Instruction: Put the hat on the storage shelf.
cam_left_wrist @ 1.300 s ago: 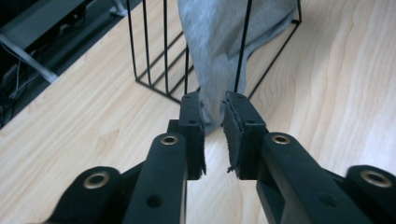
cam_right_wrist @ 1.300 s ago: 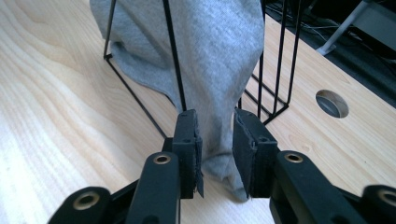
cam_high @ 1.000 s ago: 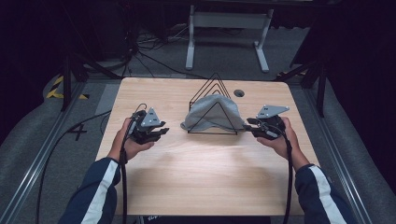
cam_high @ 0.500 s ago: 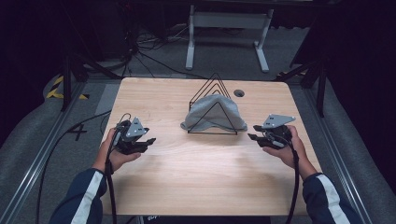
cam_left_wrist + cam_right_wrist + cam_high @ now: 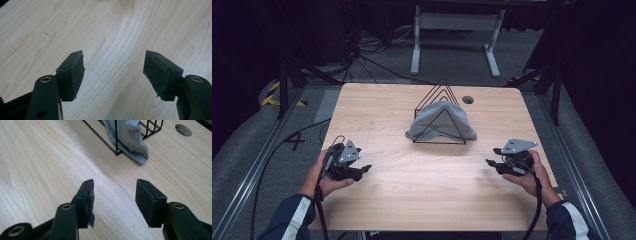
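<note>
Draping over the wire rack [image 5: 439, 95], the grey cloth [image 5: 439, 122] runs left-right between both gaping, empty hand-held grippers.

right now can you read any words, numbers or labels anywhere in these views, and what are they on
"4": a dark mark on the grey floor left of the table.
Pale print on the table's near edge, bottom of the high view: too small and blurred to read.
No text on the grey cloth, the wire rack, or either gripper.

A grey cloth [image 5: 441, 122] lay draped over a black wire rack [image 5: 439, 112] near the table's [image 5: 412, 200] far edge. The left gripper [image 5: 362, 169] and right gripper [image 5: 490, 162] hovered near the side edges, well apart.
</note>
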### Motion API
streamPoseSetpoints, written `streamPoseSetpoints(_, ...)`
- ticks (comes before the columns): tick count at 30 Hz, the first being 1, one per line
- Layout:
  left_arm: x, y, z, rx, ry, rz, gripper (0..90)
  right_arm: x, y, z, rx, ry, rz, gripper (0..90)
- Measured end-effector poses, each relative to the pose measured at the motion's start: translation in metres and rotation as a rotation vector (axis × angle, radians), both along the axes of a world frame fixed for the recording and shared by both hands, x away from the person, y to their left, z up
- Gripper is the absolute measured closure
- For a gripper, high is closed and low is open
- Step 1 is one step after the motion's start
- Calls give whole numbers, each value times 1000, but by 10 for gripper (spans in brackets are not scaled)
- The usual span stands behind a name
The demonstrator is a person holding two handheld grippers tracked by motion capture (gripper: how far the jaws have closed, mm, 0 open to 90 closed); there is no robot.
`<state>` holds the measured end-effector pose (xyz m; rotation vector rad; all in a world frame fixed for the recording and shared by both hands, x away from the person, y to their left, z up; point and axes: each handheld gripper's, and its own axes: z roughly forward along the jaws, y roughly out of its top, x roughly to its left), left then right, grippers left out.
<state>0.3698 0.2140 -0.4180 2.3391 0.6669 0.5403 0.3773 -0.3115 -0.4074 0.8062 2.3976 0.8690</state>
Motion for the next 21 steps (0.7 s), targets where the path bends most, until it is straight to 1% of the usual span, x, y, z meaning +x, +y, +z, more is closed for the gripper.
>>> streamPoseSetpoints(4, -6, 5, -8, -1, 18, -6, 298, -8, -7, -6, -10, 3, -7, 477)
streamPoseSetpoints(6, -8, 8, -12, -1, 23, 0, 293, -13, -12, -10, -19, 1, -15, 468)
streamPoseSetpoints(7, -9, 10, -15, -3, 33, 5, 290, -15, -14, -12, -17, 5, -20, 464)
streamPoseSetpoints(8, -9, 10, -15, -3, 33, 5, 286, -17, -17, -15, -10, 8, -27, 459)
streamPoseSetpoints(9, -11, 12, -18, -8, 38, 7, 284, -20, -20, -17, -7, 16, -32, 453)
streamPoseSetpoints(10, -13, 14, -22, -12, 43, 4, 282, -21, -22, -18, -5, 14, -32, 446)
streamPoseSetpoints(12, -15, 16, -24, -8, 44, 6, 279, -26, -28, -21, 14, 25, -42, 441)
streamPoseSetpoints(14, -18, 20, -31, -22, 59, 8, 275, -30, -33, -24, 28, 30, -53, 426)
streamPoseSetpoints(16, -21, 22, -35, -12, 66, 24, 273, -35, -38, -29, 41, 29, -80, 405)
streamPoseSetpoints(18, -24, 24, -38, -8, 74, 33, 270, -37, -41, -31, 50, 30, -88, 402)
streamPoseSetpoints(19, -25, 25, -39, -17, 76, 38, 268, -41, -46, -35, 66, 36, -98, 390)
streamPoseSetpoints(21, -29, 28, -42, -34, 87, 40, 263, -45, -51, -39, 78, 42, -113, 372)
